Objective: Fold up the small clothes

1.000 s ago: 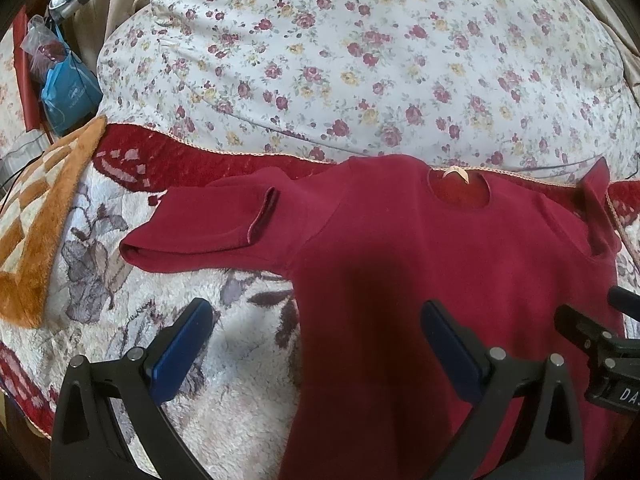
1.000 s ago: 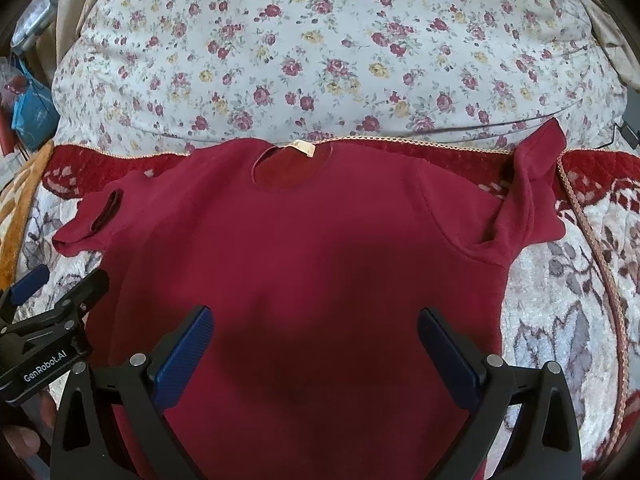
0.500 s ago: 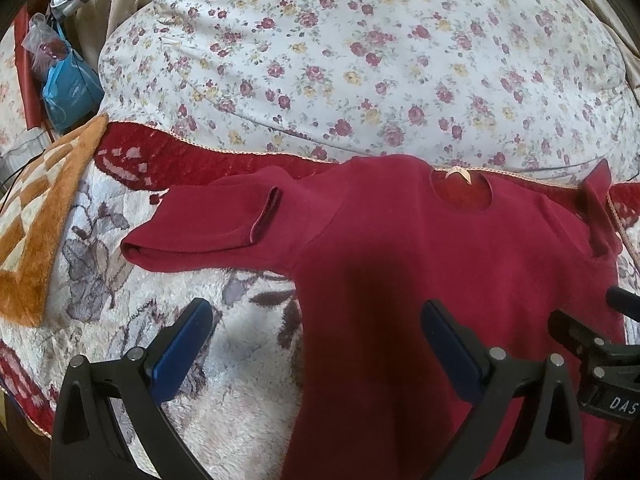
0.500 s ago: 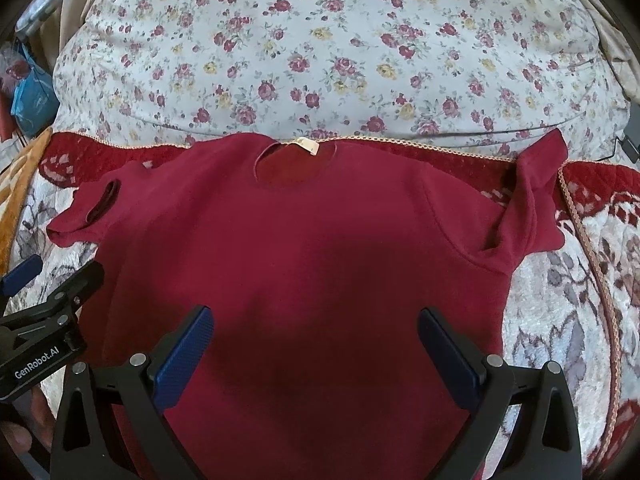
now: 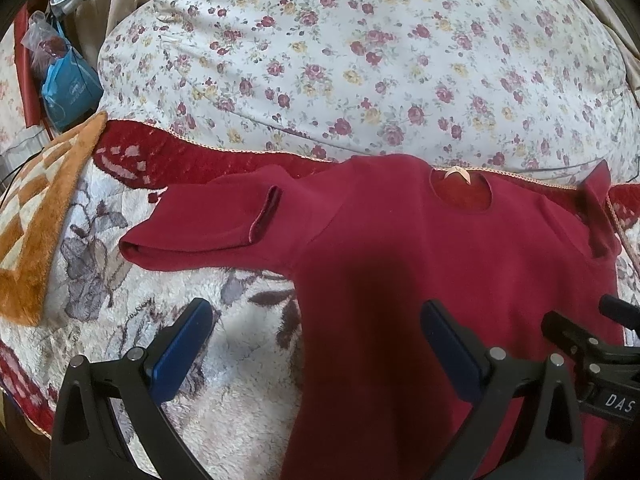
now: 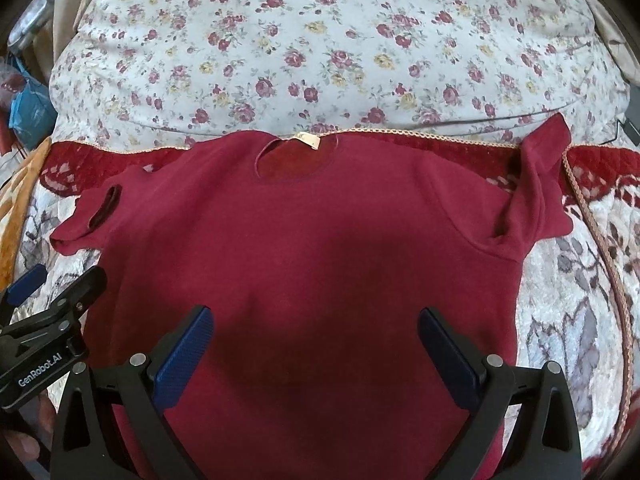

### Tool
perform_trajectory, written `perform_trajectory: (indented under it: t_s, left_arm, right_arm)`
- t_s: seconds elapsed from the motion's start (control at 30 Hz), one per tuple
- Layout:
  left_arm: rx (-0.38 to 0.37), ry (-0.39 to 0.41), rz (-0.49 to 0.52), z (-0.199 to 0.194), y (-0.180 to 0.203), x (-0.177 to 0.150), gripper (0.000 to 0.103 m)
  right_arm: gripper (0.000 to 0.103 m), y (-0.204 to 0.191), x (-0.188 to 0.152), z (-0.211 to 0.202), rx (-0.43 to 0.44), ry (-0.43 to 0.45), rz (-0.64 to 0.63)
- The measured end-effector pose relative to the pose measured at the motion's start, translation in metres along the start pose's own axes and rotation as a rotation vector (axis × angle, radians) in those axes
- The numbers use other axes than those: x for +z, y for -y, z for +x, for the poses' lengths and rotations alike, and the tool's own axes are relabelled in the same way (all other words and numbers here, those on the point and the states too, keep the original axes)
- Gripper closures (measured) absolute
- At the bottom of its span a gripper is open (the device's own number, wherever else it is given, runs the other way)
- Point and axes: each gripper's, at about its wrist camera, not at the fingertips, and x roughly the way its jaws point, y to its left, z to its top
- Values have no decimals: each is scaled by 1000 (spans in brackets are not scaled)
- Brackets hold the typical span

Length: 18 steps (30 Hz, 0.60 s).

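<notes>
We hold our left tongs spread wide, nothing between the blue pads; one pad hangs over the furry blanket, the other over the red shirt. Our right tongs are spread wide too, gripping nothing, both pads above the lower body of the shirt. Each pair shows at the edge of the other's view, side by side.

The shirt lies face up on the blanket, collar away from us, its tag at the neck. The left sleeve is doubled back on itself, cuff toward the body; the right sleeve is crumpled and turned upward. Beyond the collar lies a flowered quilt. Far left we see an orange checked cloth and a blue bag.
</notes>
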Motion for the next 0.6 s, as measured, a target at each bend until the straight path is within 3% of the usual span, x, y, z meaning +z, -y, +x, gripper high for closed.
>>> perform_trajectory:
  t_s: [0.37, 0.6]
  left_arm:
    - [1, -7, -3, 1, -5, 2, 0]
    - [46, -31, -105, 7, -59, 15, 0]
  right_arm:
    - [0, -8, 1, 3, 2, -5, -21]
    - [0, -30, 15, 4, 76, 7, -65]
